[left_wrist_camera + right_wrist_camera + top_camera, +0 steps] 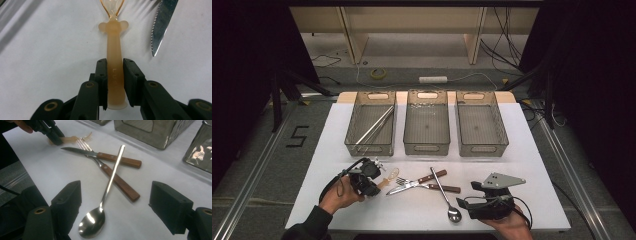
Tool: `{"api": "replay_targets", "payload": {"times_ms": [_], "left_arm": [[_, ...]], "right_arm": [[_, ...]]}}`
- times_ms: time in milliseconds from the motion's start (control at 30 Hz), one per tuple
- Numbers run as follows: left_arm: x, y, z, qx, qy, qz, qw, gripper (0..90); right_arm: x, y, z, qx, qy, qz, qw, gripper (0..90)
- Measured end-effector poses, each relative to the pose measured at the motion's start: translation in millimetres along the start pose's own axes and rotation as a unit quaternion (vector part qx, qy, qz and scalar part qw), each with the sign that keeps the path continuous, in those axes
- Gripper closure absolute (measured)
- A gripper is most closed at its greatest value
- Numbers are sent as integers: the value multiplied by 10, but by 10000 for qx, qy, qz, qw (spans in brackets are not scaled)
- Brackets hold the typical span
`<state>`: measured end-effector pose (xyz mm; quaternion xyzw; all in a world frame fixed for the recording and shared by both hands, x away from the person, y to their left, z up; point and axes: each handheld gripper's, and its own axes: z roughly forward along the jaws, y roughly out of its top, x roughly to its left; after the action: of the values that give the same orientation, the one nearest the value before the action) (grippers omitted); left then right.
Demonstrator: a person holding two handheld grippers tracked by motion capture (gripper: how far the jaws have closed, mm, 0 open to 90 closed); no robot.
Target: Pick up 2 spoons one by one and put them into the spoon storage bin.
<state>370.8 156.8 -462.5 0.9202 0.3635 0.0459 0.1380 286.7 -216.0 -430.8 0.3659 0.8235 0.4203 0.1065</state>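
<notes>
Overhead, white table, grey floor, cables

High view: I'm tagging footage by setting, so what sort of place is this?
Probably a lab recording station, not a kitchen: a white table edged by dark curtains, loose cables on the floor, and three grey bins in a row for sorting cutlery.

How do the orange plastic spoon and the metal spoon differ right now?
The orange plastic spoon is translucent with a stubby handle; the metal spoon is shiny steel with a long, thin handle. The plastic spoon's handle sits between the left gripper's jaws; the metal spoon lies free, in front of the open right gripper. The metal spoon crosses the knife and fork handles; the plastic one lies apart. Both rest on the white table.
</notes>
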Motion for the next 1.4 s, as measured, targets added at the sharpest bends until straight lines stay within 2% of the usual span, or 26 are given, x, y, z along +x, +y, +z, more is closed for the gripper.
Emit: {"api": "replay_targets", "payload": {"times_ms": [233, 433, 567, 800, 933, 1067, 1233, 1400], "left_arm": [[33, 4, -113, -316, -37, -28, 9995, 745], [19, 36, -217, -738, -83, -62, 9972, 744], [3, 59, -306, -1138, -86, -124, 9934, 744], [1, 86, -412, -1752, -133, -312, 9839, 743], [-9, 136, -428, -1913, -59, -303, 9811, 743], [-17, 210, -449, -2080, -97, -300, 9776, 743], [-14, 338, -465, -2193, -93, -270, 9752, 743], [11, 495, -511, -2365, -106, -262, 9712, 742]], "right_arm": [[0, -1, 9, 14, 11, -4, 10000, 268], [-3, -2, 22, 24, 8, 17, 10000, 268], [5, -1, 33, 34, 19, -4, 10000, 268], [9, -3, 42, 42, 21, 1, 10000, 268], [6, -3, 49, 43, 20, 11, 10000, 268], [4, -5, 52, 53, 22, 21, 10000, 268], [2, -8, 53, 37, 5, 7, 10000, 268], [-8, -11, 57, 56, 1, 37, 10000, 268]]}}
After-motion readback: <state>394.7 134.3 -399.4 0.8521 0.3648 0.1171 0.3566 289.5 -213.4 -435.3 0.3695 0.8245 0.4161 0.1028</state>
